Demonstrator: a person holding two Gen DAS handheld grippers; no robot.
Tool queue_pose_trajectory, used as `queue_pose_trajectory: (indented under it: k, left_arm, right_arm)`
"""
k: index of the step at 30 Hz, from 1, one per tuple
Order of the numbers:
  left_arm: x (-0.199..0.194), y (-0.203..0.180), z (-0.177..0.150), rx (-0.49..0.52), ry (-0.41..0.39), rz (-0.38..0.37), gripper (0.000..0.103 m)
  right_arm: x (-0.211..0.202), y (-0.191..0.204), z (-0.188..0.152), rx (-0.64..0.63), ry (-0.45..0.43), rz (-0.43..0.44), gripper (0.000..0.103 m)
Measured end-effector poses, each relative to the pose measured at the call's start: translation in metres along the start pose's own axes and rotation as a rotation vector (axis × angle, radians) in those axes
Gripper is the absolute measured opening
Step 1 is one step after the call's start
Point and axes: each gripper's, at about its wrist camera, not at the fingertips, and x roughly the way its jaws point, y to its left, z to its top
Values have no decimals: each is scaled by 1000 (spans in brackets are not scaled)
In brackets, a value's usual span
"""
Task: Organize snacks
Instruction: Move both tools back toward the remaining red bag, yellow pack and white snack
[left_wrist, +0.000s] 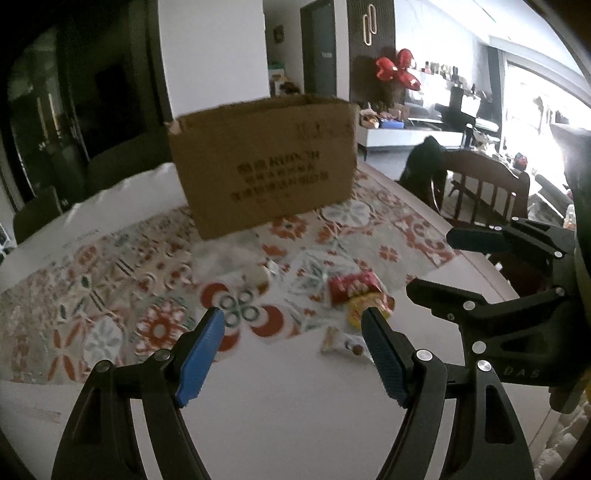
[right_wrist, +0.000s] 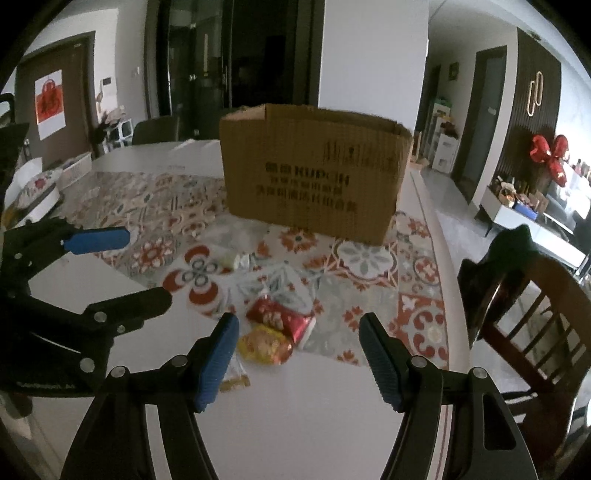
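An open brown cardboard box (left_wrist: 262, 162) (right_wrist: 314, 173) stands on the patterned tablecloth (left_wrist: 122, 280) at the far side of the table. Loose snacks lie in front of it: a red packet (left_wrist: 352, 288) (right_wrist: 280, 317), a yellow packet (left_wrist: 364, 308) (right_wrist: 264, 345) touching it, a small beige packet (left_wrist: 340, 341) (right_wrist: 234, 376) on bare table, and pale wrapped sweets (left_wrist: 258, 275) (right_wrist: 236, 260). My left gripper (left_wrist: 293, 321) (right_wrist: 146, 266) hangs open, left of the packets. My right gripper (right_wrist: 299, 321) (left_wrist: 430, 262) is open above the red and yellow packets, holding nothing.
A dark wooden chair (right_wrist: 535, 314) (left_wrist: 480, 184) stands close to the table's rounded right edge (right_wrist: 448, 295). A white basket (right_wrist: 75, 171) and a patterned cushion or dish (right_wrist: 37, 192) sit at the far left. Bare white tabletop (right_wrist: 295, 424) lies near me.
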Motion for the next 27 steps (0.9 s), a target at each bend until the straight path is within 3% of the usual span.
queue_pose_trajectory:
  k: [16,27]
  left_arm:
    - [38,-31,-24,129,56,-157,76]
    - [62,-30,-24,161,102,-137,75]
  right_arm:
    - [9,-12,-46,62,90,-59,68]
    - [22,-19,-55,133,119,-75,68]
